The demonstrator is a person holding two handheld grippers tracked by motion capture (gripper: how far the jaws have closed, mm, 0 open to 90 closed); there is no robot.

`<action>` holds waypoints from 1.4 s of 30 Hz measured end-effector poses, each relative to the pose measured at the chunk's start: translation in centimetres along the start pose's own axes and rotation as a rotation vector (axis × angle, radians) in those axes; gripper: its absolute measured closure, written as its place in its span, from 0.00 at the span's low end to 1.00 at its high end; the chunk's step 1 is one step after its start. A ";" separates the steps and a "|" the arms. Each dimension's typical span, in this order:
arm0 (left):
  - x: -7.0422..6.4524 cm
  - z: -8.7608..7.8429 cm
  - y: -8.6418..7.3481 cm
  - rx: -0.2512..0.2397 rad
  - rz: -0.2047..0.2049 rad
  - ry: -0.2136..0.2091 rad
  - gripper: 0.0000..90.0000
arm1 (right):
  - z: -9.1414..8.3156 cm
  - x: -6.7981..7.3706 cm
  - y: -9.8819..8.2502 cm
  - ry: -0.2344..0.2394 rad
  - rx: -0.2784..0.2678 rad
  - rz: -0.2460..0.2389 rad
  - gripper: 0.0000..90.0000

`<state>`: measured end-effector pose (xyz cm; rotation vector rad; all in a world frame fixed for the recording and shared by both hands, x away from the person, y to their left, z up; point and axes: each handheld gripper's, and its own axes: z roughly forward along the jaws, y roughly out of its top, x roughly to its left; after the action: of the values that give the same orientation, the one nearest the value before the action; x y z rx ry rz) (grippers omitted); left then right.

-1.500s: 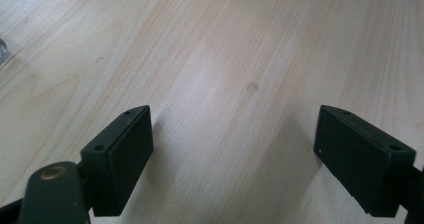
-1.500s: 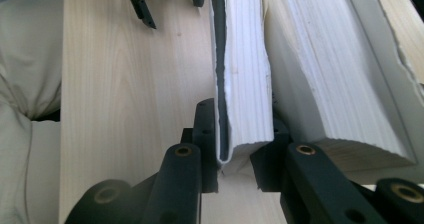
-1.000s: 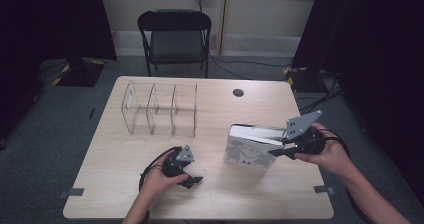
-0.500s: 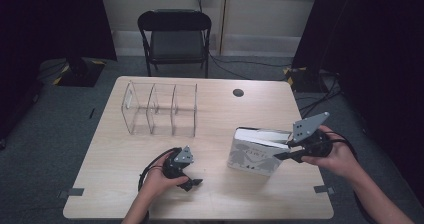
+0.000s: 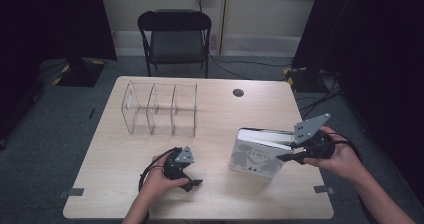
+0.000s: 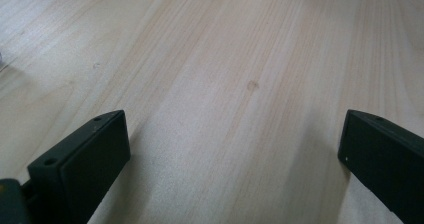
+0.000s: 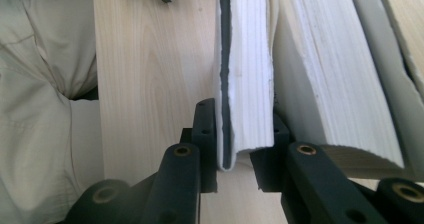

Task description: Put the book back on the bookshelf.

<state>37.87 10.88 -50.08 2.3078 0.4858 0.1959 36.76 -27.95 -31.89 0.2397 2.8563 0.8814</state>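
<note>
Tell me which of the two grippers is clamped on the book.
The right gripper, at the table's right side: its fingers pinch the book. The left gripper stands open over bare table.

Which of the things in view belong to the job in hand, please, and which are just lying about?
In use:
- book, gripped by the right tool
- clear divider rack, probably where it goes

Lying about:
- folding chair
- left tool, open over bare table

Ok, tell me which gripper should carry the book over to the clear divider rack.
Right. The right gripper is already clamped on part of the book, tilting it up off the table. The left gripper is open over bare wood, holding nothing.
</note>
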 end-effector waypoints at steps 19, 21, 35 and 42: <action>-0.1 0.4 0.7 0.021 -0.029 0.028 0.00 | 0.1 -0.2 0.8 -0.018 0.044 -0.010 0.81; -0.1 0.5 0.9 0.034 -0.032 0.027 0.00 | 0.1 -0.2 0.8 -0.019 0.044 -0.012 0.80; 0.5 -0.2 2.1 0.104 -0.041 0.028 0.32 | 0.2 -0.3 0.7 -0.027 0.046 -0.012 0.79; 0.7 -0.8 3.5 0.138 -0.063 -0.022 0.38 | 0.3 -0.3 0.8 -0.028 0.047 -0.007 0.79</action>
<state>39.31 9.42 -47.02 2.4225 0.5759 0.1093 37.21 -27.19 -31.68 0.2451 2.8525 0.8044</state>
